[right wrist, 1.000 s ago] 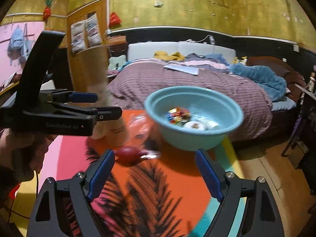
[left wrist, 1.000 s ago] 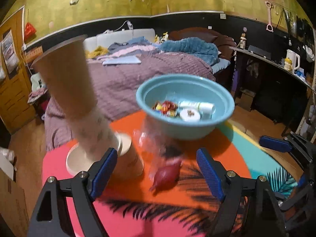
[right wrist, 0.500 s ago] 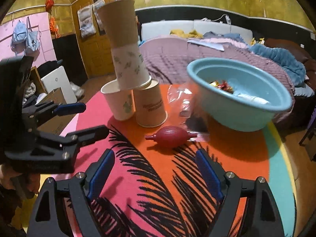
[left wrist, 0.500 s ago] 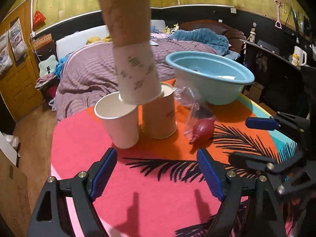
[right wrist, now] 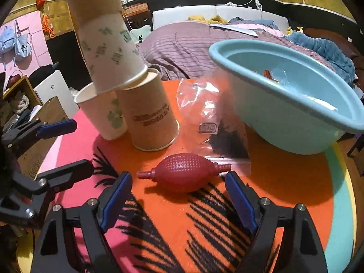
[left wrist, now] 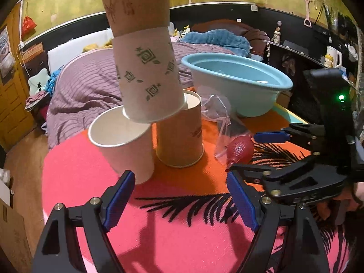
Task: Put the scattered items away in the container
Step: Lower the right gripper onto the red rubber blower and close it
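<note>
**Both grippers held wide over a table of cups, bulb and basin**

The left gripper [left wrist: 180,201] is seen with its blue-padded jaws spread wide and nothing between them, just in front of a white paper cup [left wrist: 124,146] standing upright on the patterned table [left wrist: 173,238]. Beside that cup a brown paper cup [left wrist: 182,136] is placed, mouth down. An inverted patterned cup [left wrist: 147,79] is balanced across the tops of both, with a further brown cup [left wrist: 134,2] stacked on it.

The right gripper [right wrist: 178,199] is likewise held wide, gripping nothing. A red rubber bulb [right wrist: 186,174] is found lying on its side just ahead of the fingertips, roughly centred between them; contact cannot be made out. A clear plastic bag [right wrist: 211,118] is laid behind the bulb, between the brown cup and the light blue basin [right wrist: 284,132]. Inside the basin, wrapped sweets [right wrist: 269,75] and a pale tube [right wrist: 323,104] are partly visible. A bed [right wrist: 193,43] is seen beyond the table.
</note>
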